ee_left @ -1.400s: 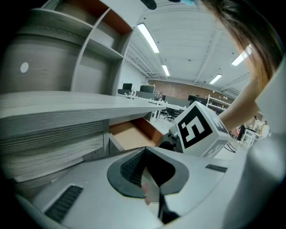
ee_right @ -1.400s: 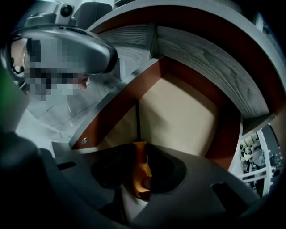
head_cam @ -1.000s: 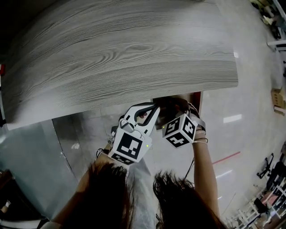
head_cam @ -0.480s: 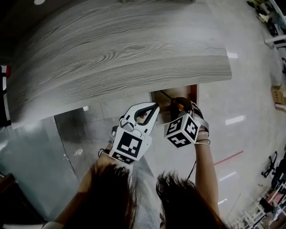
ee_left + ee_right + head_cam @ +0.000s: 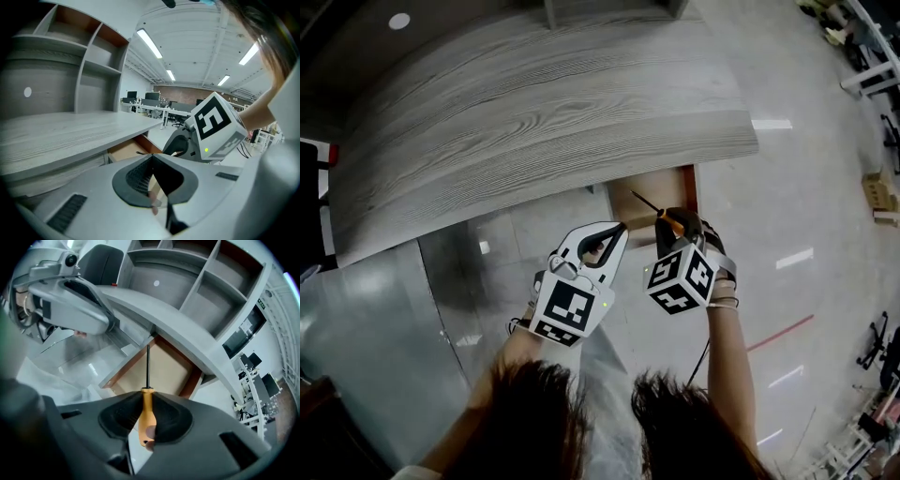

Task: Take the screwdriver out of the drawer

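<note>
The screwdriver (image 5: pixel 146 414) has an orange handle and a thin dark shaft. My right gripper (image 5: pixel 146 397) is shut on its handle, and the shaft points ahead over the open wooden drawer (image 5: pixel 161 371). In the head view the screwdriver (image 5: pixel 664 219) hangs above the drawer (image 5: pixel 623 202), which sticks out from under the grey desk top (image 5: pixel 534 112). My right gripper (image 5: pixel 675 223) holds it by the handle, clear of the drawer. My left gripper (image 5: pixel 619 229) hovers just to its left, shut on nothing. The left gripper view shows its jaws (image 5: pixel 152 159) closed, with the drawer (image 5: pixel 126 149) beyond.
Grey shelving (image 5: pixel 197 282) rises at the back of the desk. The drawer's reddish side wall (image 5: pixel 691 192) is on the right. A glossy pale floor (image 5: pixel 787 253) spreads to the right, with office furniture (image 5: pixel 872 56) far off. The person's arms and dark hair (image 5: pixel 675 422) fill the lower head view.
The right gripper has drawn the screwdriver up and back out of the drawer, so its shaft and orange handle now show. The left gripper stayed shut beside it.
</note>
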`<act>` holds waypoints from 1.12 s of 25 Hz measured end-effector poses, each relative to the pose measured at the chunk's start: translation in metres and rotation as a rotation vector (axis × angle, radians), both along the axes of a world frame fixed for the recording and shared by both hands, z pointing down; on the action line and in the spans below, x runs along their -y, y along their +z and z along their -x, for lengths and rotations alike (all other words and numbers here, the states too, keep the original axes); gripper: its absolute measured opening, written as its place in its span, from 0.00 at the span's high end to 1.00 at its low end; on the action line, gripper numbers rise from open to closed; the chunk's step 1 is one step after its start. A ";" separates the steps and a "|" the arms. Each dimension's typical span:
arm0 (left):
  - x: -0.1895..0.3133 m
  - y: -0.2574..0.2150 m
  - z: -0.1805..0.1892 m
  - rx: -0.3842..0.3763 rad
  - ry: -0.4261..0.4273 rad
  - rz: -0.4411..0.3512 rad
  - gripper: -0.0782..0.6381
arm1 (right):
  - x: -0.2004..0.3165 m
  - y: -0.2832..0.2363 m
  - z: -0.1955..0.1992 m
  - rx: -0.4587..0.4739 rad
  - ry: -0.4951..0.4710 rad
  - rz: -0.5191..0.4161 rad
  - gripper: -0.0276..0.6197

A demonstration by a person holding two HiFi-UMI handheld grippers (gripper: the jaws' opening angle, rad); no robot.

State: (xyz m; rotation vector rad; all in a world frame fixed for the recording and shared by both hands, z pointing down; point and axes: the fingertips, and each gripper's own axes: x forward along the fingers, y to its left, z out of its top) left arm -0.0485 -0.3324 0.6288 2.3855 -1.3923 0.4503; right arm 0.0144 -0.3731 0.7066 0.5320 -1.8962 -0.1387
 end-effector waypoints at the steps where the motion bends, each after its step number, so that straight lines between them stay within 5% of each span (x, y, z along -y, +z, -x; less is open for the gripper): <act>1: -0.003 -0.003 -0.002 0.002 0.000 -0.001 0.87 | -0.002 -0.005 -0.001 0.006 0.005 -0.006 0.83; 28: -0.069 -0.141 -0.038 0.025 -0.068 -0.051 0.87 | -0.071 -0.176 -0.039 0.335 0.247 -0.131 0.83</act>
